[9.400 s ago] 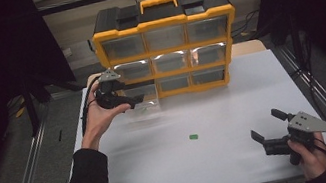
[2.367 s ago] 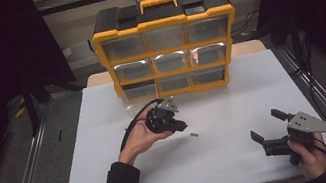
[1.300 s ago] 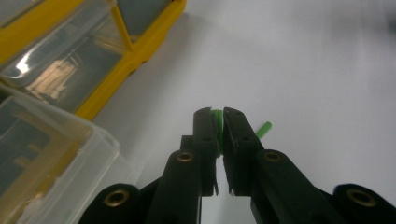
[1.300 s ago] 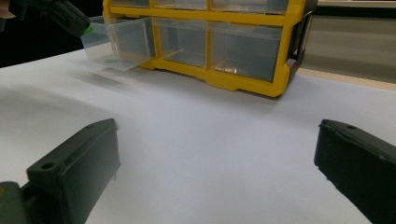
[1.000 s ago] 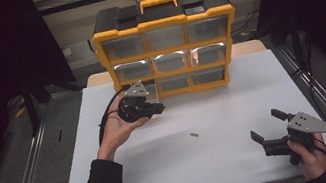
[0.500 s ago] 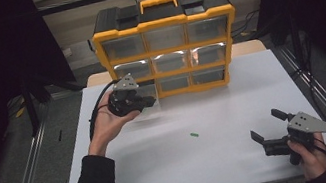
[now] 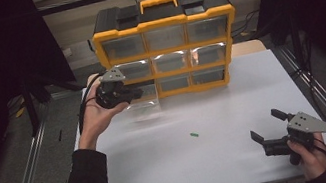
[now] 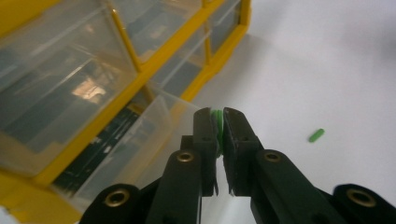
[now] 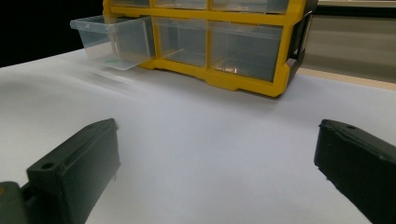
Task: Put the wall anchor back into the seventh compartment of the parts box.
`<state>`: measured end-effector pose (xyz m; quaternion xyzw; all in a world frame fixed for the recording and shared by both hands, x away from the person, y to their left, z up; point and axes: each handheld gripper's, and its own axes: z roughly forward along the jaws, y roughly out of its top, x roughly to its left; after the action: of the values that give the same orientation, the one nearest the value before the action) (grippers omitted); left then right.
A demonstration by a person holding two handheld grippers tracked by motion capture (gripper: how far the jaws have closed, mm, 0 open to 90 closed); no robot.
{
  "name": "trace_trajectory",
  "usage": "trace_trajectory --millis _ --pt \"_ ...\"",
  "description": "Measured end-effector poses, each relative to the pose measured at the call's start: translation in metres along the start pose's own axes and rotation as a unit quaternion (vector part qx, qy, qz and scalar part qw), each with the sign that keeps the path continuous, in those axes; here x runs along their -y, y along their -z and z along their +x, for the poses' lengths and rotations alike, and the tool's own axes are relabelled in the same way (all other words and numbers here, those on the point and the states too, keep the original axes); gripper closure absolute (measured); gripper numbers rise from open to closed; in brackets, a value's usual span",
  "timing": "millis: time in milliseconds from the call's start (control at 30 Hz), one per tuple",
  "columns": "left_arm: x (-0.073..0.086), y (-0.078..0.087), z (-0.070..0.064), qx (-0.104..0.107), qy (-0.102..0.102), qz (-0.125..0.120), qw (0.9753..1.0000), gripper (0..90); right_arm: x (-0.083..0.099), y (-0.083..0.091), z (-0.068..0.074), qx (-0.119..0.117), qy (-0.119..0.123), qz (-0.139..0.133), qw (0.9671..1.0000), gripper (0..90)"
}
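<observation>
A yellow organiser (image 7: 167, 45) with clear drawers stands at the back of the white table (image 7: 215, 112). Its bottom-left drawer (image 7: 142, 96) (image 9: 112, 42) (image 8: 140, 154) is pulled out. My left gripper (image 7: 137, 95) (image 8: 219, 119) hovers over that open drawer, shut on a small green piece (image 8: 217, 122) pinched between its tips. A second small green piece (image 7: 193, 135) (image 8: 316, 135) lies on the table near the middle. My right gripper (image 7: 269, 125) (image 9: 215, 158) rests open at the front right, nothing between its jaws.
Metal rails (image 7: 28, 176) run along both sides of the table. A cable (image 7: 83, 103) trails from the left gripper. The organiser's other drawers are closed. Something small and green (image 9: 111, 60) lies inside the open drawer.
My left gripper went to the table's middle, came back up-left carrying a green piece, and now hangs over the open drawer. The right gripper has stayed still.
</observation>
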<state>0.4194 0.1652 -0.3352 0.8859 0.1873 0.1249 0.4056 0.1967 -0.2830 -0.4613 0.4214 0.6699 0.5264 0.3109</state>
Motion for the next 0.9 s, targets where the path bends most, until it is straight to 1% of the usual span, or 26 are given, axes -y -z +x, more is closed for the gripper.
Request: trace_trajectory --millis 67,100,133,167,267,300,333,400,500,567,600,667,733,767,800,833,867,900 --pt "0.0 0.0 0.005 -0.005 0.001 0.006 1.0 84.6 0.0 0.0 0.0 0.0 0.0 0.001 1.0 0.0" --pt "-0.001 0.0 0.007 -0.004 0.001 0.011 0.9999 84.6 0.0 0.0 0.0 0.001 -0.001 0.001 1.0 0.0" --pt "-0.001 -0.001 0.009 -0.009 0.001 0.021 0.9997 84.6 0.0 0.0 0.0 0.0 -0.001 0.001 1.0 0.0" --pt "0.0 -0.003 0.01 -0.009 0.003 0.023 0.9997 84.6 0.0 0.0 0.0 0.0 -0.001 0.001 1.0 0.0" --pt "-0.001 -0.005 0.014 -0.015 -0.005 0.039 0.9991 84.6 0.0 0.0 0.0 0.0 -0.001 0.001 1.0 0.0" --pt "-0.001 -0.006 0.015 -0.018 -0.003 0.039 0.9991 84.6 0.0 0.0 0.0 0.0 -0.001 -0.001 1.0 0.0" --pt "-0.001 -0.007 0.016 -0.02 -0.007 0.042 0.9989 84.6 0.0 0.0 0.0 0.0 -0.001 -0.001 1.0 0.0" --pt "-0.001 -0.01 0.018 -0.02 -0.003 0.049 0.9986 84.6 0.0 0.0 0.0 0.0 -0.001 0.0 1.0 0.0" --pt "0.0 -0.015 0.022 -0.016 0.0 0.059 0.9981 84.6 0.0 0.0 0.0 0.0 -0.002 -0.001 1.0 0.0" --pt "0.0 -0.018 0.025 -0.01 0.004 0.072 0.9973 84.6 0.0 0.0 0.0 -0.001 -0.002 0.0 1.0 0.0" --pt "0.001 -0.021 0.026 -0.016 0.003 0.076 0.997 84.6 0.0 0.0 0.0 -0.001 -0.003 0.0 1.0 0.0" --pt "0.003 -0.026 0.028 -0.012 0.014 0.08 0.9966 84.6 0.0 0.0 0.0 -0.001 -0.002 0.0 1.0 0.0" --pt "0.004 -0.03 0.032 -0.005 0.016 0.09 0.9958 84.6 0.0 0.0 0.0 -0.001 -0.002 -0.001 1.0 0.0" --pt "0.004 -0.031 0.035 -0.003 0.007 0.1 0.995 84.6 0.0 0.0 0.0 -0.002 -0.002 -0.002 1.0 0.0" --pt "0.005 -0.034 0.034 0.0 0.018 0.098 0.995 84.6 0.0 0.0 0.0 -0.002 -0.001 -0.002 1.0 0.0" --pt "0.005 -0.036 0.034 0.003 0.022 0.1 0.9948 84.6 0.0 0.0 0.0 -0.002 -0.002 -0.001 1.0 0.0" --pt "0.006 -0.038 0.034 0.002 0.022 0.101 0.9946 84.6 0.0 0.0 0.0 -0.002 -0.002 -0.001 1.0 0.0" --pt "0.005 -0.039 0.036 0.004 0.009 0.114 0.9934 84.6 0.0 0.0 0.0 -0.002 -0.002 -0.001 1.0 0.0"
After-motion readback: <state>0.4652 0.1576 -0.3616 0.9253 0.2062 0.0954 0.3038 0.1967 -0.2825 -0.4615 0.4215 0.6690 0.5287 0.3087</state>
